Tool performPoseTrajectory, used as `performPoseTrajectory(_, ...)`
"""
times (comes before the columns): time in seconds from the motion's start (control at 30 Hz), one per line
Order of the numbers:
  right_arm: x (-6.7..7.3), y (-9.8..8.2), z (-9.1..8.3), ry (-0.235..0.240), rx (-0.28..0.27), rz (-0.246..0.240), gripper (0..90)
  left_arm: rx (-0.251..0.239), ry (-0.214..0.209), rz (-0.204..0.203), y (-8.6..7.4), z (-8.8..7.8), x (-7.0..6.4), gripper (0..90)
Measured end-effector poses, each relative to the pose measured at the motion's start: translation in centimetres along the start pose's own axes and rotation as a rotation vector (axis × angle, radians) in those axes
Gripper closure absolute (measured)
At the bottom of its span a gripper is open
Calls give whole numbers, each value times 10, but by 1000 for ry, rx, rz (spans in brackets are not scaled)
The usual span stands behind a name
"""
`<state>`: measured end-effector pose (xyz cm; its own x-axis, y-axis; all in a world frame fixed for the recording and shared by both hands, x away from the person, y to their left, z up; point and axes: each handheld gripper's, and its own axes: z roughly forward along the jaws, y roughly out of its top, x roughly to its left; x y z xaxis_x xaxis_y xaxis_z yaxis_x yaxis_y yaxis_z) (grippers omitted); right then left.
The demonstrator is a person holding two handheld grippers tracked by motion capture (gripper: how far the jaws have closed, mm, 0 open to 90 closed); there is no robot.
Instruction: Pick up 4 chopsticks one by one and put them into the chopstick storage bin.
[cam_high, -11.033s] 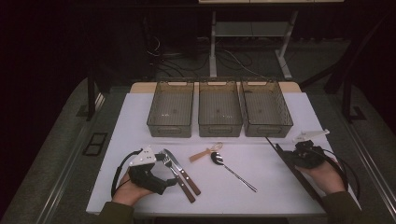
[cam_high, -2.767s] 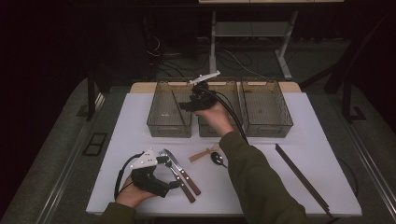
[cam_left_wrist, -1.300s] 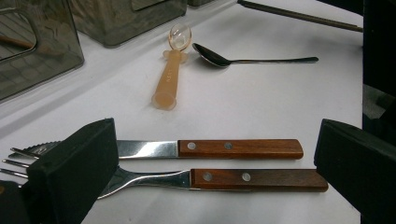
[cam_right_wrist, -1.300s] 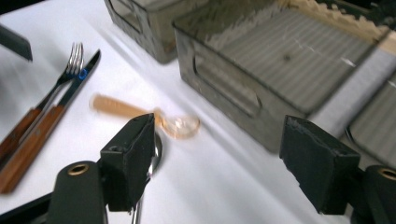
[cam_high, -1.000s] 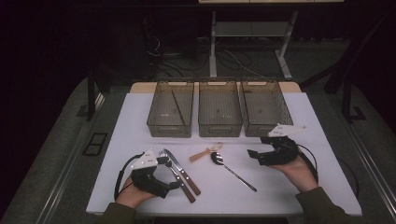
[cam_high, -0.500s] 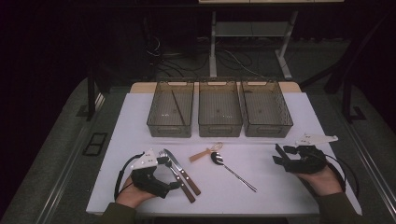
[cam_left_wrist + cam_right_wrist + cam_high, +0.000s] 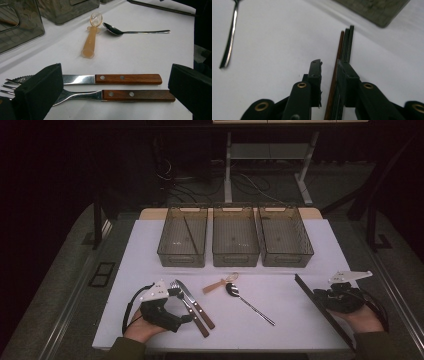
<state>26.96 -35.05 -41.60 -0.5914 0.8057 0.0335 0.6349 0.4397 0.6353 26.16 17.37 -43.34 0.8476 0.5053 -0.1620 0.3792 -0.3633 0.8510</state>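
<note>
The right gripper [image 7: 320,296] sits at the table's four o'clock, its jaws just closing narrow around the chopsticks [image 7: 342,53], a thin gap showing on one side. The left gripper [image 7: 184,306], at seven o'clock, stands wide over the knife [image 7: 112,79] and fork [image 7: 120,95], touching neither.

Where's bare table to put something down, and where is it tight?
Free: the mat between the metal spoon and the dark sticks; the strip left of the left bin. Tight: left front, where knife and fork lie by the left gripper; mid-front around the orange spoon.
</note>
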Motion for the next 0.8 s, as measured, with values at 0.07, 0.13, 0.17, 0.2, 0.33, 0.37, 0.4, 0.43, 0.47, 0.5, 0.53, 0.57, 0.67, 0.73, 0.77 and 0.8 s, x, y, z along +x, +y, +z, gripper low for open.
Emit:
performPoseTrajectory(0.07,0,-3,1,-3,20,-1,773,-3,0,-1,0,0,0,0)
performPoseTrajectory(0.13,0,-5,2,-10,35,-8,795,-1,0,-1,0,0,0,0)
performPoseTrajectory(0.17,0,-5,3,-8,37,-11,805,0,0,1,0,0,0,0)
performPoseTrajectory(0.2,0,-6,3,-6,44,-9,814,-2,0,0,0,0,0,0)
performPoseTrajectory(0.33,1,-7,6,-17,76,-21,825,-1,0,-3,0,0,-1,0)
performPoseTrajectory(0.37,0,-7,7,-18,80,-24,829,-1,-1,-2,0,0,-1,0)
performPoseTrajectory(0.4,0,-8,8,-22,87,-27,829,1,0,-1,0,0,-1,0)
performPoseTrajectory(0.43,0,-8,9,-28,93,-27,830,1,0,-1,0,0,-1,0)
performPoseTrajectory(0.47,0,-8,10,-22,94,-27,832,-1,-1,-2,0,0,-1,0)
performPoseTrajectory(0.5,0,-8,10,-22,95,-28,833,-1,-1,0,0,0,0,0)
performPoseTrajectory(0.53,1,-8,11,-22,97,-32,833,0,-1,1,0,0,0,0)
performPoseTrajectory(0.57,1,-8,11,-20,101,-35,836,3,-1,4,0,0,0,0)
performPoseTrajectory(0.67,2,-8,12,-20,104,-35,839,1,-2,3,0,0,0,0)
performPoseTrajectory(0.73,1,-9,12,-20,102,-34,839,2,-1,4,0,0,0,0)
performPoseTrajectory(0.77,1,-9,11,-24,104,-31,839,3,-1,4,0,0,0,0)
performPoseTrajectory(0.8,1,-9,11,-28,106,-32,839,-1,-1,1,0,0,0,0)
